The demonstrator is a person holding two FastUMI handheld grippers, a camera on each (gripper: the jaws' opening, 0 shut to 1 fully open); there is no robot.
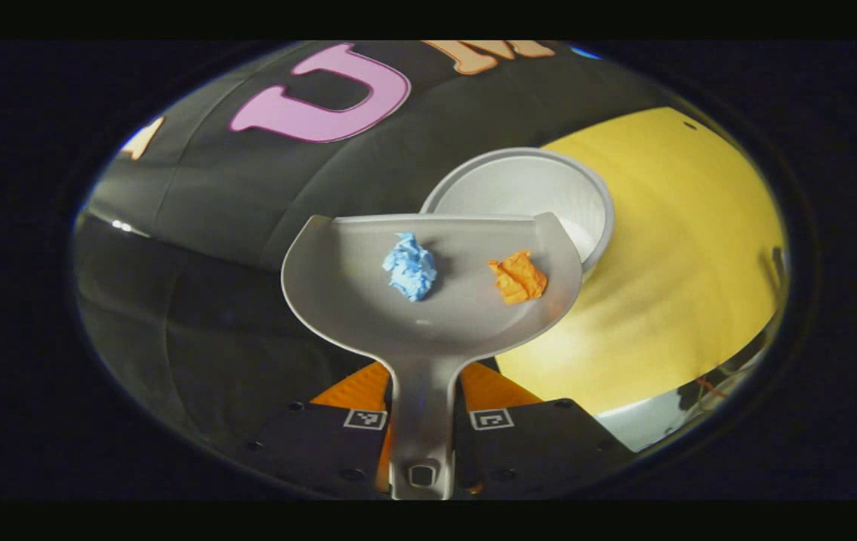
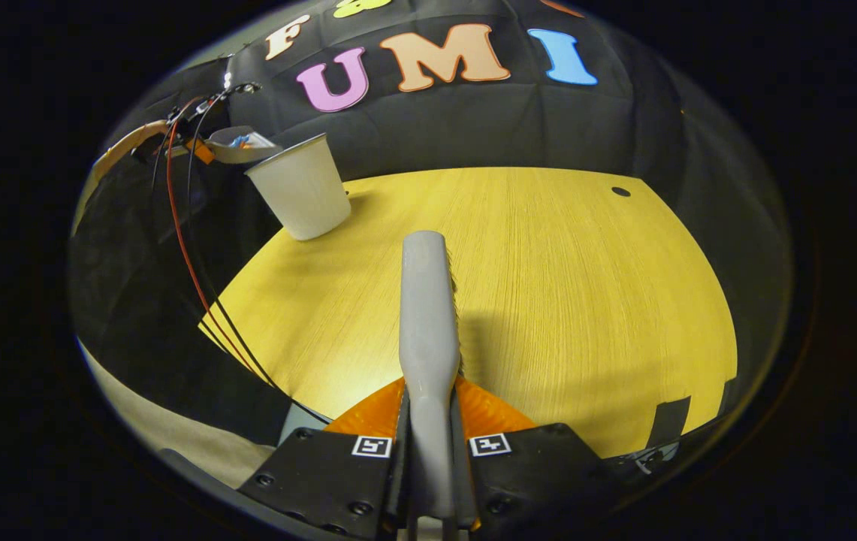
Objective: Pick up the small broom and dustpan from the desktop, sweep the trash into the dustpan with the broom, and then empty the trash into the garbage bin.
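Ahead of your right tool [image 2: 428, 421] the yellow tabletop [image 2: 563, 300] lies bare out to the far cloth wall, so you can pass freely there. At the far left the white bin [image 2: 302, 197] stands near the tabletop's edge, with red and black cables [image 2: 186, 255] hanging just left of it. From your left tool [image 1: 424, 421], the dustpan [image 1: 368, 300] hangs over the bin's [image 1: 526, 188] near rim.
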